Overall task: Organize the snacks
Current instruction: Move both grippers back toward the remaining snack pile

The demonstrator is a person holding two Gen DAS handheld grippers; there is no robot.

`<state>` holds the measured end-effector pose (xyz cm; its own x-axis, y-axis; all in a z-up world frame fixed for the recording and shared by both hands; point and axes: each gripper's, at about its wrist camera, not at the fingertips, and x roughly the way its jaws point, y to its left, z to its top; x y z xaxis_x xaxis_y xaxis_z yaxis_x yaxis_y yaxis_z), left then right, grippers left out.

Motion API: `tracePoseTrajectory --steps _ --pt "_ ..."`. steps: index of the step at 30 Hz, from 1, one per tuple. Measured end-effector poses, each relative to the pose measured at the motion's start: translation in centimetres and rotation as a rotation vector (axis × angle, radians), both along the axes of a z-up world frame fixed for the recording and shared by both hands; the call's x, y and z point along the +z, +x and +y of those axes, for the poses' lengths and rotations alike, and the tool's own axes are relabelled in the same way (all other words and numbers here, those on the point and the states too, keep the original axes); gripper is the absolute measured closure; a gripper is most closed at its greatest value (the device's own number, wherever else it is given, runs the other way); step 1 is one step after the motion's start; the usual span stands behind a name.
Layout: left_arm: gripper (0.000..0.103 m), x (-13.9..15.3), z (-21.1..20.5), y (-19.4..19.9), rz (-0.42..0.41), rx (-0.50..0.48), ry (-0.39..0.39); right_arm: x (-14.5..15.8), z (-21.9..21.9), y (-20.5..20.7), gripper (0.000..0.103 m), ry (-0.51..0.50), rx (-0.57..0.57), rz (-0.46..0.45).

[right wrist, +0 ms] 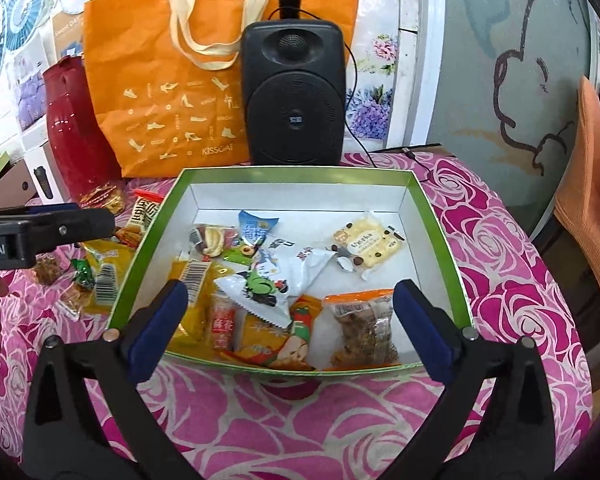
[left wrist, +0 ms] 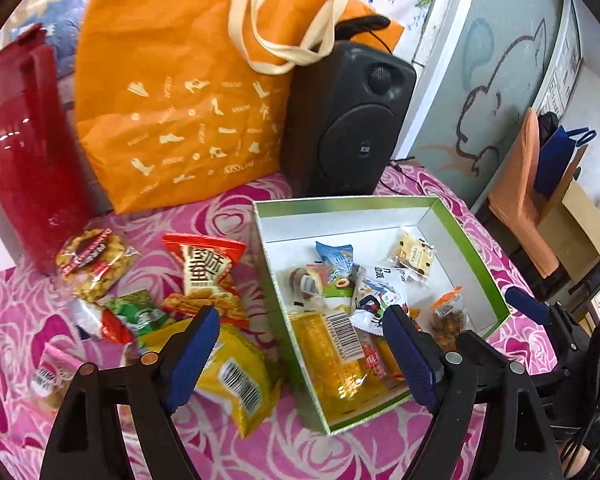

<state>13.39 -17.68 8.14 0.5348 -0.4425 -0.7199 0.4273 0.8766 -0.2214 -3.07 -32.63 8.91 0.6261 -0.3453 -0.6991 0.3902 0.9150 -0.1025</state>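
Both tools [left wrist: 300,344] [right wrist: 290,324] agape, empty, above box [right wrist: 440,216]

left tool [left wrist: 302,354]: jaws spread, empty | right tool [right wrist: 290,330]: jaws spread, empty

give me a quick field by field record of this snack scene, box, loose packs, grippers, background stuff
surface: table with pink rose cloth
box: green-rimmed box, open, white inside, partly filled with snack packs
in box: white pack, cookie pack, yellow pack
loose, left of box: red-orange pack, yellow barcode pack, round cracker pack
left gripper: open, empty, over box's left edge
right gripper: open, empty, over box's near edge
behind: orange tote bag, black speaker, red jug
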Motion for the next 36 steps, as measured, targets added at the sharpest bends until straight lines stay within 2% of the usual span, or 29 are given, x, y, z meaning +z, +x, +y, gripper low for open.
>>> tracePoseTrajectory --steps 6,11,15,20,22,24,27,31,33,34,36 --pt "0.017 0.8 2.0 -1.4 -0.022 0.018 -0.014 0.5 2.9 0.8 0.001 -0.003 0.045 -0.005" --pt "0.017 1.4 5.0 -2.7 -0.049 0.053 0.004 0.1 5.7 2.2 0.001 0.011 0.131 0.008" --pt "0.017 0.8 9.1 -3.5 -0.047 0.145 -0.008 -1.1 8.4 3.5 0.001 0.023 0.207 0.036" --pt "0.017 -1.0 14.5 -3.6 -0.024 0.277 0.02 -3.1 12.1 5.5 0.001 0.057 0.304 0.069" --pt "0.017 -1.7 17.2 -3.7 -0.006 0.34 -0.004 -3.7 13.5 6.1 0.001 0.102 0.346 0.058" --pt "0.017 -2.3 19.4 -3.8 0.008 0.394 -0.032 -4.4 14.6 7.0 0.001 0.198 0.405 0.056" --pt "0.017 -3.2 21.9 -4.3 0.018 0.458 -0.041 -5.9 16.2 8.5 0.001 0.285 0.461 0.123" --pt "0.017 -4.6 23.9 -4.7 0.039 0.48 -0.036 -8.4 18.1 10.4 0.001 0.305 0.468 0.239" --pt "0.017 -5.2 24.4 -4.8 0.053 0.478 -0.036 -9.6 18.8 11.3 0.016 0.329 0.454 0.264" --pt "0.017 -5.5 24.4 -4.8 0.06 0.472 -0.036 -10.2 18.9 11.9 0.029 0.337 0.44 0.273" --pt "0.018 -5.8 24.4 -4.7 0.07 0.46 -0.037 -11.3 18.6 12.9 0.032 0.339 0.372 0.29"
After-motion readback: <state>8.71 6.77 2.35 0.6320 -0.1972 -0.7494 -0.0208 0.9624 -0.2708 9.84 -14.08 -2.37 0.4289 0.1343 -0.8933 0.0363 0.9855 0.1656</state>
